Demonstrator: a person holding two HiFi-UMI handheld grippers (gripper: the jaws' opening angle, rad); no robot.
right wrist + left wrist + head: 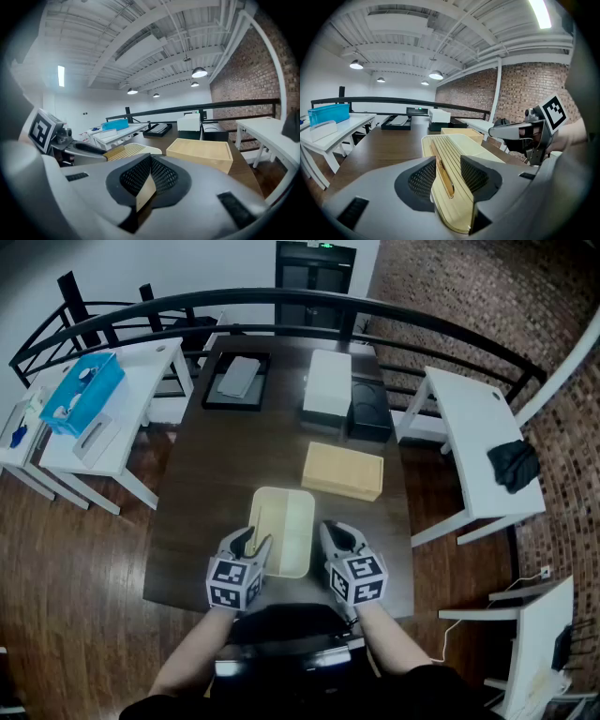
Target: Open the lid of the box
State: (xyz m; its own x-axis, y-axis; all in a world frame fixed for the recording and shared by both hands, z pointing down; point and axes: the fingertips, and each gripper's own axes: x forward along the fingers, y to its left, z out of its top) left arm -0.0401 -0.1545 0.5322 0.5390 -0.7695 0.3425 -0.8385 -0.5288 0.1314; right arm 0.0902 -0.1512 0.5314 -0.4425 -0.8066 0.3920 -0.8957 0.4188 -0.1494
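A cream box [281, 531] with rounded corners lies near the dark table's front edge. Its ribbed lid [452, 152] carries a narrow wooden strip [444, 176] along it. My left gripper [251, 547] sits at the box's near left side. In the left gripper view its jaws [447, 176] stand open on either side of that strip, the pads not pressing it. My right gripper [335, 542] is at the box's near right side, and its jaws [149, 180] are shut on a thin cream edge [145, 194] of the box.
A wooden box [343, 470] lies just beyond the cream one. Further back stand a white box [328, 385], a black box [369, 409] and a black tray [236, 381]. White side tables [103, 418] flank the table, the left one holding a blue bin [84, 390].
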